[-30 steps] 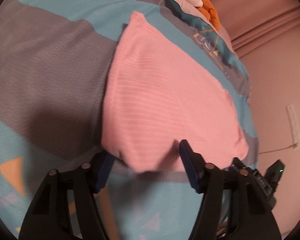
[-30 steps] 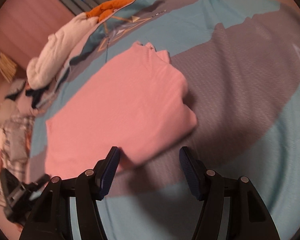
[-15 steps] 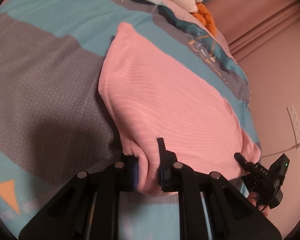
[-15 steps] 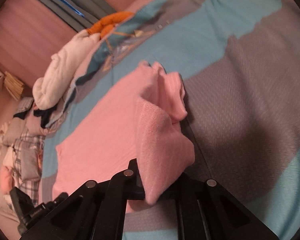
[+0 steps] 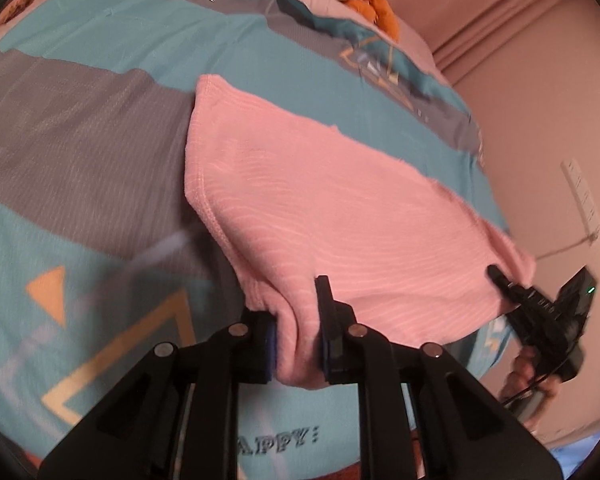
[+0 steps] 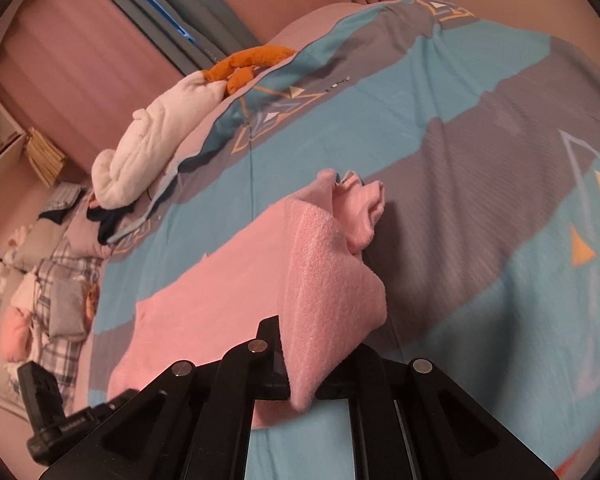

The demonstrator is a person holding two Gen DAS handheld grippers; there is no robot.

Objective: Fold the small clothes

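Bedspread (image 5: 100,128) beyond garment (image 5: 340,216) edge

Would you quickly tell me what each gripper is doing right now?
Left gripper: jaws opening slightly, pads pressing a corner of the pink garment.
Right gripper: shut on the garment's other near corner.

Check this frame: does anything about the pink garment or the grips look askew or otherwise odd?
Nothing alarming. The left gripper and right gripper each pinch a near corner of the pink garment, lifting it off the bedspread. One irregularity: at its far end the fabric is bunched and crumpled rather than flat.
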